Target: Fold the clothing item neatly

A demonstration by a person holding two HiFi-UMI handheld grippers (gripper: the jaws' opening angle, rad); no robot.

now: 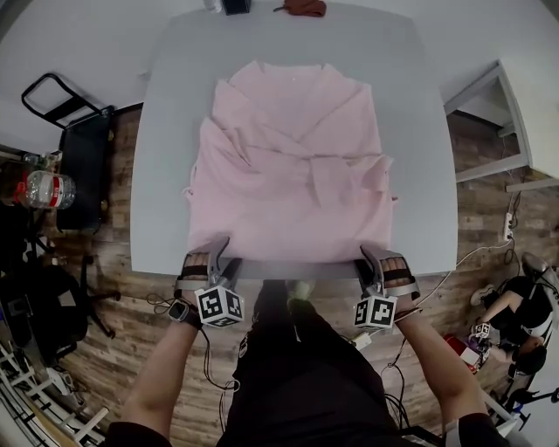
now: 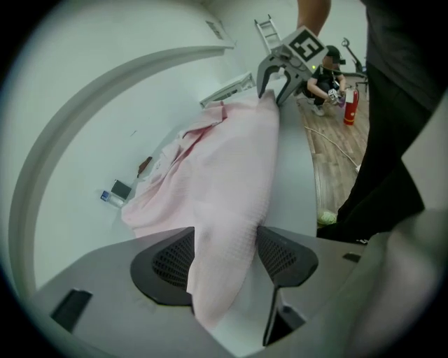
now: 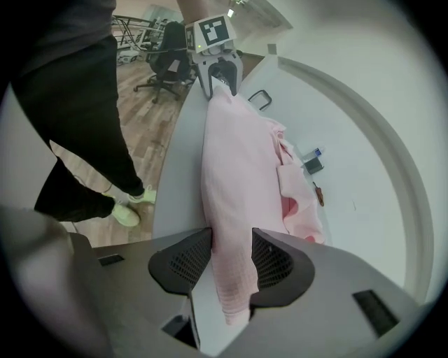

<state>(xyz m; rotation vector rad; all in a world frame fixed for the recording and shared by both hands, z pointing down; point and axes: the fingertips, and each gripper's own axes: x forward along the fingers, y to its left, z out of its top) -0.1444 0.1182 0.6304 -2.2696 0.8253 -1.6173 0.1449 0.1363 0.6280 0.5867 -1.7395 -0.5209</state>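
A pink garment (image 1: 288, 166) lies spread on the grey table (image 1: 166, 131), its sleeves folded in over the body and its hem along the near edge. My left gripper (image 1: 215, 255) is at the hem's left corner. In the left gripper view the cloth (image 2: 231, 210) hangs between the jaws of the left gripper (image 2: 224, 241), which stand wide with a gap beside one pad. My right gripper (image 1: 372, 258) is at the hem's right corner. There the right gripper (image 3: 231, 245) is shut, pinching the hem (image 3: 231, 210). Each gripper sees the other along the stretched hem.
A small red object (image 1: 306, 7) and a dark item (image 1: 234, 5) lie at the table's far edge. A black chair (image 1: 83, 157) and a water bottle (image 1: 39, 188) are to the left, white furniture (image 1: 498, 105) to the right. The person's legs stand against the near edge.
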